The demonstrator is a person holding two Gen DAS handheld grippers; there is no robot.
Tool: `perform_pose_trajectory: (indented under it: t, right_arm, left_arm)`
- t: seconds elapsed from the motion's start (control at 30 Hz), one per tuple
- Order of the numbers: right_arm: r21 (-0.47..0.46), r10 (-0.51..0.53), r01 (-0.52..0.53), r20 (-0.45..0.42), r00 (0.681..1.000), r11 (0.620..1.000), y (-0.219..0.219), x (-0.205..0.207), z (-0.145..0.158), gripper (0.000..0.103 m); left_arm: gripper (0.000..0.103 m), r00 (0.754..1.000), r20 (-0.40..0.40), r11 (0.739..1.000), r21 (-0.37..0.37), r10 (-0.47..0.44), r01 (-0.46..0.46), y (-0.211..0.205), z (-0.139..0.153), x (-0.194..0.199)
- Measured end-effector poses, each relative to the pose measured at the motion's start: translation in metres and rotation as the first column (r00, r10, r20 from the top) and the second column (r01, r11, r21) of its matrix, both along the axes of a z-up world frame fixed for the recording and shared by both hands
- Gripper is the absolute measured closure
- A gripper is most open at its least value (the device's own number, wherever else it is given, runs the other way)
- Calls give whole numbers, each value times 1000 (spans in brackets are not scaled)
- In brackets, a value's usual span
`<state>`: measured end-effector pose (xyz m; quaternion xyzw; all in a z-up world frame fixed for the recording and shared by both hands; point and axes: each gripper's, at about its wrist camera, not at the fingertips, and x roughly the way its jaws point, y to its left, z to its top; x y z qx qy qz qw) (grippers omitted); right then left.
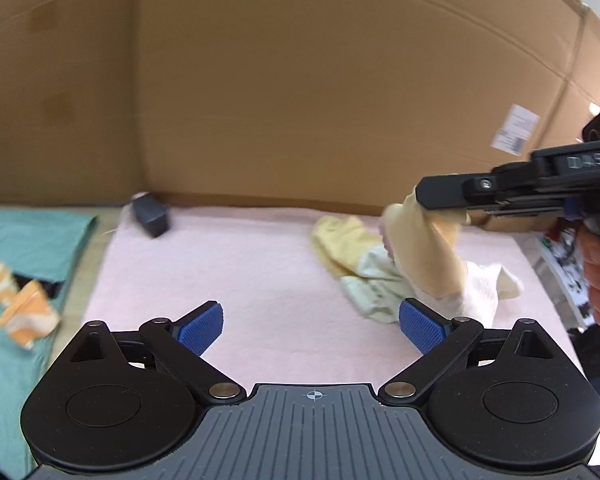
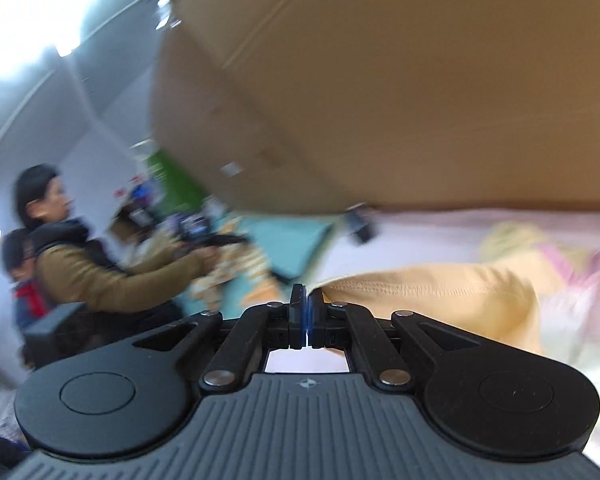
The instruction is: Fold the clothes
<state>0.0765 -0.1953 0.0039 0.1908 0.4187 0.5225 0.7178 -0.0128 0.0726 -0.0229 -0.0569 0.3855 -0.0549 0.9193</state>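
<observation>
A crumpled pale yellow and white garment (image 1: 424, 256) lies on the right part of the pink blanket (image 1: 240, 280). My right gripper (image 1: 424, 200) comes in from the right and is shut on a yellow fold of it, lifting that part off the blanket. In the right wrist view its jaws (image 2: 307, 300) are pressed together and the yellow cloth (image 2: 440, 292) hangs off to the right. My left gripper (image 1: 312, 326) is open low over the blanket, just left of the garment, with nothing between its blue pads (image 1: 202, 328).
A tall cardboard wall (image 1: 300, 80) closes off the back. A small dark object (image 1: 151, 216) sits at the blanket's far left corner. A teal cloth (image 1: 32, 240) with an orange striped garment (image 1: 24, 312) lies to the left. Two people (image 2: 100, 268) stand beyond that side.
</observation>
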Motion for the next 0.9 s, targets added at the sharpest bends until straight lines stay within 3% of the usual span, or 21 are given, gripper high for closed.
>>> perform_pose_trajectory:
  t: [0.1,0.17,0.27,0.3,0.33,0.43,0.57,0.63,0.73,0.83,0.9]
  right_arm:
    - [51,131,-131,-16,991,990,41,-19,7,102]
    - [50,161,-160,-15,987,986,55,-27,10,102]
    - [-52,184,-188,-66,981,981,68,-24,-1,84]
    - [-87,186,-194,-91,978,977,63,-23,-5,69]
    - [-108,180,-189,-93,979,976,57,-21,-10,66]
    - [-160,141,-154,-90,986,975,35,-13,-23,66]
    - [-238,18,-25,-29,999,971,8,15,-34,66]
    - [-233,-11,4,-28,1000,972,-6,25,-34,66]
    - [-161,39,-50,-71,997,986,-19,27,-31,66]
    - [-203,88,-98,-56,995,974,-18,21,-35,66]
    - [-212,209,-229,-113,971,950,-9,14,-43,58]
  left_arm:
    - [3,998,-22,998,-14,62,-63,25,-2,-12]
    - [3,995,-43,995,-20,92,-93,38,-4,-16]
    - [3,989,-68,991,-21,128,-129,48,-8,-19]
    - [3,988,-75,990,-26,136,-139,51,-10,-20]
    - [3,987,-81,989,-31,140,-143,52,-11,-19]
    - [3,988,-91,990,-42,127,-132,47,-15,-13]
    - [2,988,-125,994,-58,88,-96,35,-27,4]
    - [2,985,-158,993,-80,73,-86,27,-36,15]
    - [2,977,-205,990,-114,63,-88,20,-48,31]
    - [2,972,-228,989,-124,54,-84,16,-55,38]
    - [2,971,-235,990,-118,50,-79,14,-56,39]
